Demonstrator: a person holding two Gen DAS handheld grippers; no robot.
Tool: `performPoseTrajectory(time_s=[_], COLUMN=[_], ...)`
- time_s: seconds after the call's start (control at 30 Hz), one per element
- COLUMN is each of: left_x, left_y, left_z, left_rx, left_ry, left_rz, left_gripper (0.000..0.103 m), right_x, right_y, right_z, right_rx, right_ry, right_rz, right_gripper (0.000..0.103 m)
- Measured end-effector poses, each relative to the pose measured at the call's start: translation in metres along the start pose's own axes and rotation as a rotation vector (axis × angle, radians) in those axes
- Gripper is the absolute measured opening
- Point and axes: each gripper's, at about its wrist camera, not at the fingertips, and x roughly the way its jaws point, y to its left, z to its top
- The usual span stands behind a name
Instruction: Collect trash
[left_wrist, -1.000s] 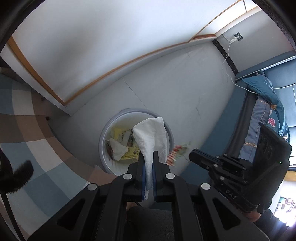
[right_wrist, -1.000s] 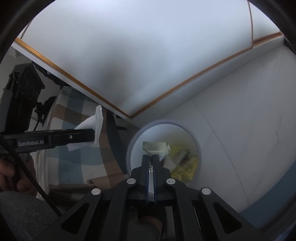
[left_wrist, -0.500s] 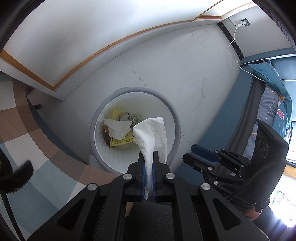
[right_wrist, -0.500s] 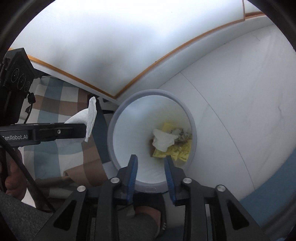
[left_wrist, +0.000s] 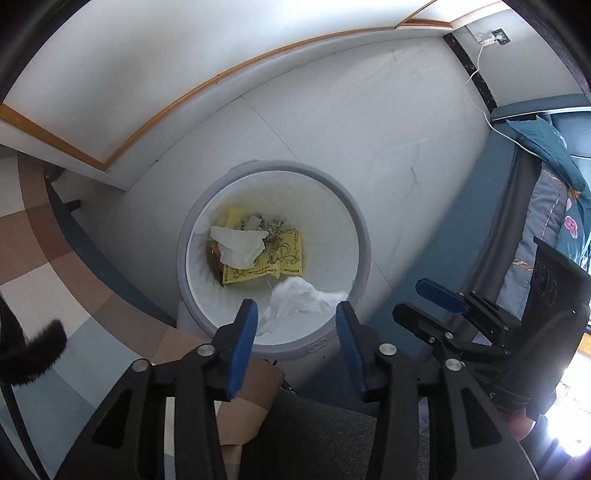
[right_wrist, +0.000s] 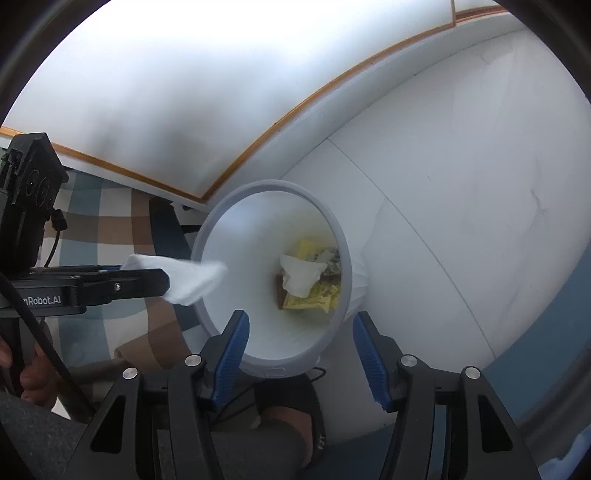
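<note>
A white bin with a grey rim (left_wrist: 364, 243) (right_wrist: 273, 184) stands on the pale floor below both grippers. Inside lie yellow wrappers (left_wrist: 266, 266) (right_wrist: 314, 295) and a crumpled white tissue (left_wrist: 238, 245) (right_wrist: 299, 277). My left gripper (left_wrist: 294, 314) (right_wrist: 166, 277) hangs over the bin's near edge with its jaws opening. Another white tissue (left_wrist: 299, 302) (right_wrist: 188, 277) is loose between them, touching neither pad, and looks blurred in the right wrist view. My right gripper (right_wrist: 300, 321) (left_wrist: 413, 299) is beside it over the rim, jaws opening, nothing between them.
A checked rug (left_wrist: 48, 258) (right_wrist: 110, 229) lies left of the bin. A wall with wooden trim (left_wrist: 221, 77) runs behind. A blue sofa with a pillow (left_wrist: 546, 147) is on the right. A person's foot in a dark slipper (right_wrist: 291, 406) stands by the bin.
Both grippers sank closer to the bin. The right jaws opened and the wrapper they held is gone from them. The left jaws then opened and let go of the tissue.
</note>
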Motion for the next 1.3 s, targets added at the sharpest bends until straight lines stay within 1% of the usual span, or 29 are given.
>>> performPoseTrajectory(time_s=[0.07, 0.1, 0.17, 0.3, 0.33, 0.53, 0.67, 0.87, 0.97, 1.07, 1.3], left_x=[-0.001, -0.002, -0.003, -0.010, -0.013, -0.039, -0.059, -0.077, -0.085, -0.092, -0.106], left_y=[0.000, 0.001, 0.001, 0.006, 0.006, 0.008, 0.011, 0.009, 0.003, 0.001, -0.003], left_z=[0.000, -0.001, -0.002, -0.006, -0.007, -0.021, -0.029, -0.041, -0.050, -0.056, -0.068], left_rx=[-0.002, -0.007, -0.010, -0.019, -0.021, -0.026, -0.043, -0.053, -0.043, -0.047, -0.049], left_ry=[-0.006, -0.009, -0.017, -0.064, -0.083, -0.249, -0.331, -0.378, -0.416, -0.439, -0.459], left_rz=[0.006, 0.006, -0.007, 0.028, 0.047, 0.128, 0.167, 0.181, 0.199, 0.185, 0.188], left_gripper=[0.056, 0.059, 0.070, 0.070, 0.070, 0.070, 0.070, 0.070, 0.071, 0.071, 0.071], right_x=[-0.002, -0.003, -0.004, -0.010, -0.012, -0.027, -0.037, -0.053, -0.063, -0.073, -0.091], right_y=[-0.001, -0.002, -0.002, 0.000, 0.001, 0.008, 0.016, 0.030, 0.036, 0.041, 0.046], right_z=[-0.001, -0.001, -0.001, -0.001, -0.001, 0.000, 0.002, 0.001, 0.001, 0.001, -0.004], right_rx=[0.004, 0.007, 0.015, 0.011, 0.009, -0.004, -0.019, -0.034, -0.047, -0.055, -0.049], right_ry=[-0.004, -0.006, -0.006, -0.024, -0.031, -0.084, -0.109, -0.139, -0.151, -0.162, -0.176], right_rz=[0.004, 0.008, 0.026, 0.025, 0.023, 0.024, 0.033, 0.050, 0.058, 0.064, 0.077], right_gripper=[0.060, 0.062, 0.066, 0.068, 0.068, 0.073, 0.078, 0.083, 0.085, 0.086, 0.089])
